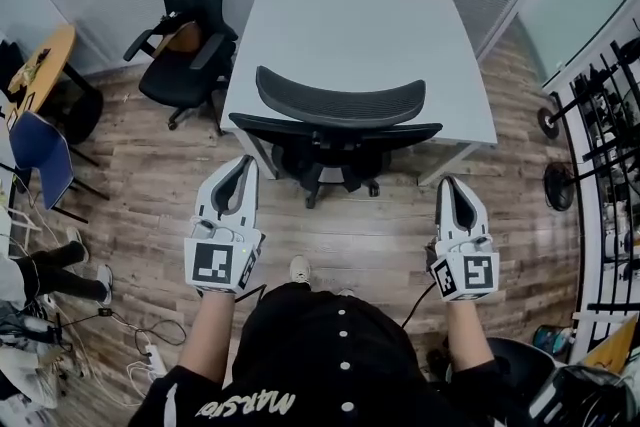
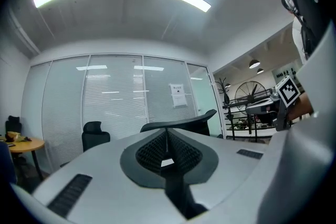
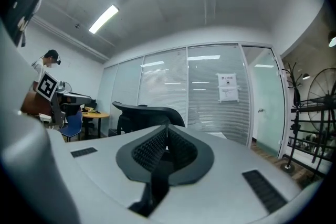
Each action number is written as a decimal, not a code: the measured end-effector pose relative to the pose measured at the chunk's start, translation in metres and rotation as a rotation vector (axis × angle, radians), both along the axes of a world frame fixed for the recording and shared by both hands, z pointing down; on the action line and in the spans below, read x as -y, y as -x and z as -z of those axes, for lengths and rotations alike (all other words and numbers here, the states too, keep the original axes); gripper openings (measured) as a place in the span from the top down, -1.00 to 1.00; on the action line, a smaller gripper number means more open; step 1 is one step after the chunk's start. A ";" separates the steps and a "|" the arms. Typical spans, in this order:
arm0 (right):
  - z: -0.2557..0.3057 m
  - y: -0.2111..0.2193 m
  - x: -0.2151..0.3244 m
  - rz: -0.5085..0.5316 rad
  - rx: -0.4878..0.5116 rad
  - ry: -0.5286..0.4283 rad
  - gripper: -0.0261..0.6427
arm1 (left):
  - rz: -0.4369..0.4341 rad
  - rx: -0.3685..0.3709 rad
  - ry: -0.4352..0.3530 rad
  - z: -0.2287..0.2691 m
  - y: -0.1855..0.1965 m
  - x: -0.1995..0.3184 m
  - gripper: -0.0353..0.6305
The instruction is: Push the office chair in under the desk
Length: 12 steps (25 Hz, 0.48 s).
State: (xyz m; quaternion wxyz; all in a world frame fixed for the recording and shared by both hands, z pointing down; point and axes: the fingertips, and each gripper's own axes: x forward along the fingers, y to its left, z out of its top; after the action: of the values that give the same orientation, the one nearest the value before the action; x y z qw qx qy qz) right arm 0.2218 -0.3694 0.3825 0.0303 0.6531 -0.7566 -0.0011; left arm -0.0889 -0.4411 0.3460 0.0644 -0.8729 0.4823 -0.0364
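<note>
Office chair (image 1: 340,107) in the middle of the frame, partly tucked under the white surface (image 1: 350,15). Left tool (image 1: 236,183) and right tool (image 1: 455,200) below it, both pinched together, holding nothing. Probably heavy but easy to roll; best pushed at the stiff top of its back.

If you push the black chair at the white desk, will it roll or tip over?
Probably roll: the office chair stands on casters on smooth wooden floor. Pushed high on its mesh backrest, it might rock slightly, but the spread base likely keeps it upright.
</note>
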 end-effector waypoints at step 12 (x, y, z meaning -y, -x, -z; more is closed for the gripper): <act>0.007 -0.002 -0.013 -0.030 0.004 -0.043 0.83 | 0.034 -0.005 -0.023 0.003 0.002 -0.009 0.82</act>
State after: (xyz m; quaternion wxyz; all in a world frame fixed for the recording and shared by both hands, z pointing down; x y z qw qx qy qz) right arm 0.2234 -0.3562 0.3750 0.0148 0.6648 -0.7467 -0.0157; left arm -0.0905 -0.4318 0.3428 0.0728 -0.8638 0.4977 -0.0298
